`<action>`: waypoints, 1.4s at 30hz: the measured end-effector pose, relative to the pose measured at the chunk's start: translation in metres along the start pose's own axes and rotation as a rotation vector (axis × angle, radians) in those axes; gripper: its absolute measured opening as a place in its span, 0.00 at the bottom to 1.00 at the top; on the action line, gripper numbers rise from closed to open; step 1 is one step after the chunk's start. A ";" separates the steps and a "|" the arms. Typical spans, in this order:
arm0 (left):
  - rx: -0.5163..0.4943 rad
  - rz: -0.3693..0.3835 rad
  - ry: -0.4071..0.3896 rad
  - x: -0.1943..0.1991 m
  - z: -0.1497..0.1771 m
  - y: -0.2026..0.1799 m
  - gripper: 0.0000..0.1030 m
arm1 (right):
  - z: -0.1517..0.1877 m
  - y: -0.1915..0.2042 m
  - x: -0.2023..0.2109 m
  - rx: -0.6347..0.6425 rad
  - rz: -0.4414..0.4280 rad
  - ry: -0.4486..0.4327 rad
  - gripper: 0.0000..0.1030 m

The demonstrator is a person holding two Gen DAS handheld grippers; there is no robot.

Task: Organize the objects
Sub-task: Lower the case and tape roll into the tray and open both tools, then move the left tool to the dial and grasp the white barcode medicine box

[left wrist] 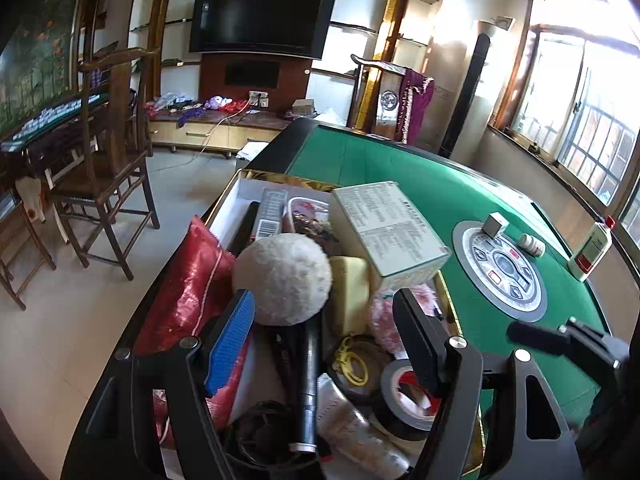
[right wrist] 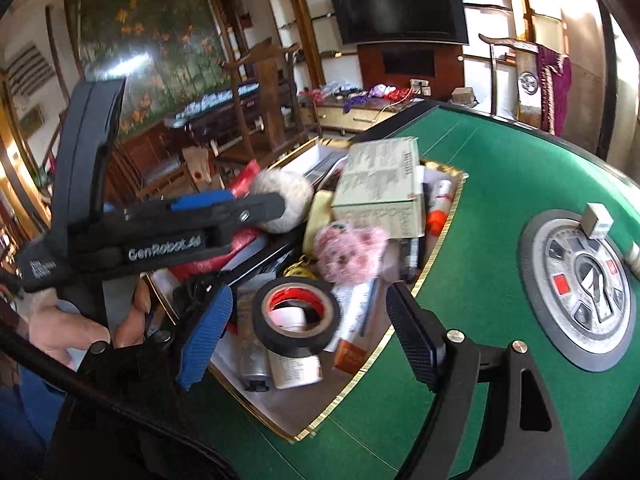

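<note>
One black tape roll (right wrist: 296,316), one pink plush (right wrist: 352,254), one fuzzy ball (left wrist: 282,278), one carton (left wrist: 390,230)

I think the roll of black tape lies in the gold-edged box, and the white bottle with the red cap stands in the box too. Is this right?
Not quite. The roll of black tape lies in the gold-edged box, but the white bottle with the red cap stands outside it, on the green table at its far edge, as the left wrist view shows.

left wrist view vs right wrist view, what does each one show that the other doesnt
Only the left wrist view shows the white bottle with a red cap at the table's far edge and the window. Only the right wrist view shows a hand holding the left hand-held gripper and the flower painting. Both show the cluttered box, black tape roll, fuzzy white ball, pale carton and green table.
</note>
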State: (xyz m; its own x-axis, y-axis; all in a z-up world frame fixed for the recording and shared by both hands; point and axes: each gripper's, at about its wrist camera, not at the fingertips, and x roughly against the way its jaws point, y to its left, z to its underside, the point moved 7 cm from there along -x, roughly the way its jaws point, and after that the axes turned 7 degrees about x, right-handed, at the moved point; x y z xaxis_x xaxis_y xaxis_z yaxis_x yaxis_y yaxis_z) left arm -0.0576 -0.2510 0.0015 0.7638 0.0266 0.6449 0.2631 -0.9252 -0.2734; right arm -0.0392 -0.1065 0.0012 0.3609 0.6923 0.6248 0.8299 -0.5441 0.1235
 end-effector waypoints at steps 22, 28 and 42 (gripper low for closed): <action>-0.434 0.183 0.257 -0.153 -0.023 -0.299 0.64 | 0.099 -0.300 0.164 -0.712 0.374 -0.197 0.78; -0.438 0.102 0.236 -0.215 -0.040 -0.319 0.64 | 0.099 -0.306 0.167 -0.758 0.348 -0.231 0.78; -0.510 0.150 0.349 -0.267 -0.024 -0.342 0.31 | 0.110 -0.315 0.162 -0.808 0.314 -0.229 0.78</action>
State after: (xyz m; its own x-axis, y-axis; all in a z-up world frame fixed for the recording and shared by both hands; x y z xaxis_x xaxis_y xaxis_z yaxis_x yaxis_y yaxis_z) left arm -0.3659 0.0487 -0.0599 0.5112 -0.1630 0.8439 -0.2114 -0.9755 -0.0604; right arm -0.1957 0.2289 -0.0213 0.6686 0.4859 0.5629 0.1572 -0.8322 0.5317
